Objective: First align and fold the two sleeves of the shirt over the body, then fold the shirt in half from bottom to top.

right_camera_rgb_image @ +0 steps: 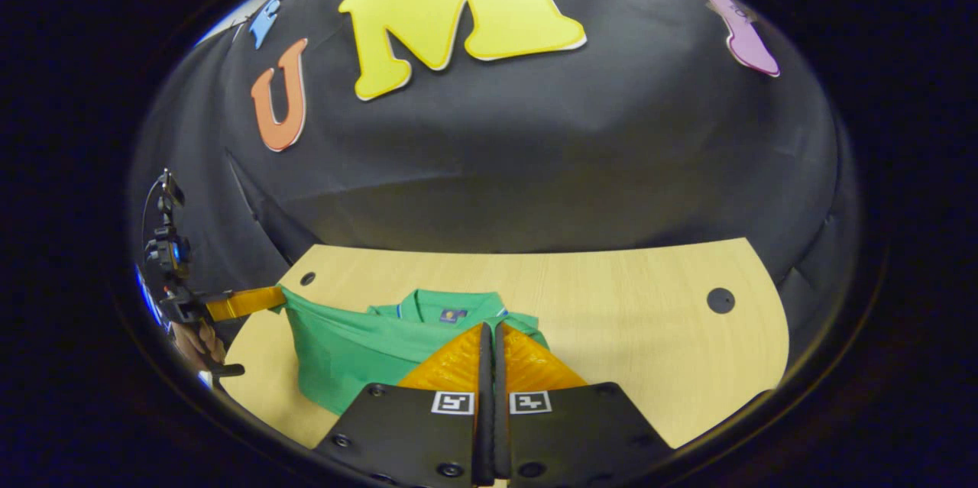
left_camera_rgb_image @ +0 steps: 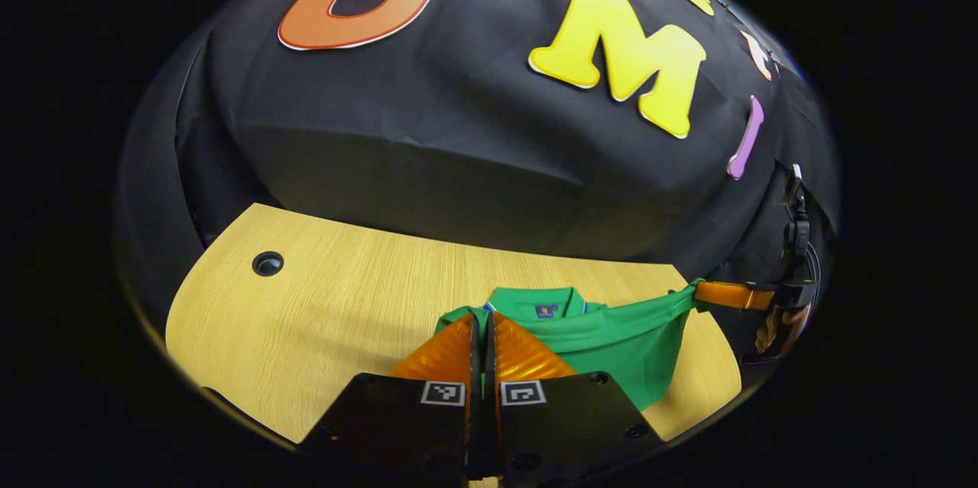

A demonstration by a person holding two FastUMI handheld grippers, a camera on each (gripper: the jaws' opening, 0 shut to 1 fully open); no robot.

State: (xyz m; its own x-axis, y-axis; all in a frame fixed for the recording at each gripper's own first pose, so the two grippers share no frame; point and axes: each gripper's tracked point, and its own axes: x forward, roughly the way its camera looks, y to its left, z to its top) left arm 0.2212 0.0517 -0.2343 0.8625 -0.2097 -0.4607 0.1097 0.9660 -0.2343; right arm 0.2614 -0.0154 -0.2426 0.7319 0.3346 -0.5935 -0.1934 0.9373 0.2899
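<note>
A green polo shirt (left_camera_rgb_image: 611, 335) lies on the wooden table (left_camera_rgb_image: 328, 305), collar toward the booth wall. In the left gripper view my left gripper (left_camera_rgb_image: 481, 326) is shut on a pinch of green cloth near the collar. Farther right, the right gripper (left_camera_rgb_image: 699, 292) is shut on an edge of the shirt, pulling it taut above the table. In the right gripper view the shirt (right_camera_rgb_image: 344, 350) stretches left from my right gripper (right_camera_rgb_image: 490, 331), whose fingers are pressed together on the fabric. The left gripper (right_camera_rgb_image: 280, 297) holds the far edge, with a hand (right_camera_rgb_image: 195, 339) behind it.
The table (right_camera_rgb_image: 634, 335) has a round cable hole (right_camera_rgb_image: 720, 299) at the right and a smaller one (right_camera_rgb_image: 307, 278) at the left. Another hole (left_camera_rgb_image: 267, 263) sits at the left in the left gripper view. Black cloth wall rises behind the table.
</note>
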